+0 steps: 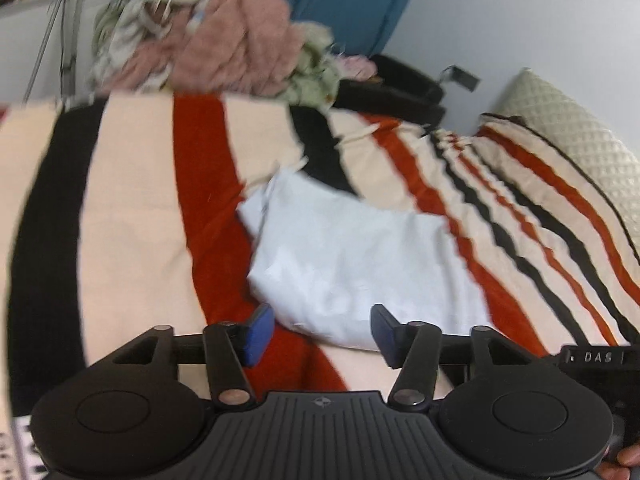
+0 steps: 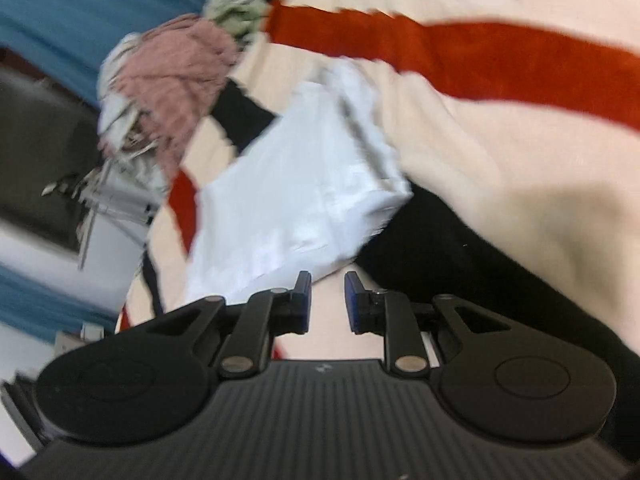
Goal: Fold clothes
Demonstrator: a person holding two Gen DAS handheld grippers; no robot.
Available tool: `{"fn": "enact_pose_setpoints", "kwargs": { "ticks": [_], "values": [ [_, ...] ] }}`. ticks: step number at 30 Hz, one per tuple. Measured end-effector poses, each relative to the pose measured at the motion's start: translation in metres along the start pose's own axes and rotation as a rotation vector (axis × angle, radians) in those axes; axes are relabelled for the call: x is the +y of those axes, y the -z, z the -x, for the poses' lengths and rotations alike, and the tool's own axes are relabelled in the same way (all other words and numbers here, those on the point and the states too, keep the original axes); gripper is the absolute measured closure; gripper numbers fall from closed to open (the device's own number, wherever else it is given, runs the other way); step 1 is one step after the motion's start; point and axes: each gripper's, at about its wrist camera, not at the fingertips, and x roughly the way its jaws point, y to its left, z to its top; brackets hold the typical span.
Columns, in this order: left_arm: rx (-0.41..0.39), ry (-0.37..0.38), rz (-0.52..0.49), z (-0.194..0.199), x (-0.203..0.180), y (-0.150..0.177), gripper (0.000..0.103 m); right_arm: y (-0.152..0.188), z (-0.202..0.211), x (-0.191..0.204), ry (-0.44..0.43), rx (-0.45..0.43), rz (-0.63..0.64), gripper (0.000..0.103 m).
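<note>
— Shirt [image 1: 352, 256], where's it lying?
— White, folded into a bundle on the striped blanket [image 1: 132, 200], mid-bed. Unfolded clothes pile [image 1: 224, 36] sits at the far edge, well apart.
— Left gripper [image 1: 322, 334]?
— Jaws wide apart, empty, just at the shirt's near edge.
— Right gripper [image 2: 328, 302]?
— Jaws parted too, a narrower gap, nothing between them; the shirt lies just ahead. Both views are blurred, so I can't tell if anything touches.
</note>
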Motion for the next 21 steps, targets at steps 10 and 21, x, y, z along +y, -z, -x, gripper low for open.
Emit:
{"fn": "enact_pose_setpoints", "kwargs": {
  "ticks": [10,21],
  "values": [
    [-0.207,-0.025,-0.145,0.172,-0.068,0.009,0.0,0.033,0.144,0.081,-0.068,-0.18,0.307,0.009],
    [-0.374,-0.054,-0.201,0.317,-0.103,0.06,0.0,0.094,0.238,0.105,-0.059,-0.343,0.564,0.011]
  ]
}}
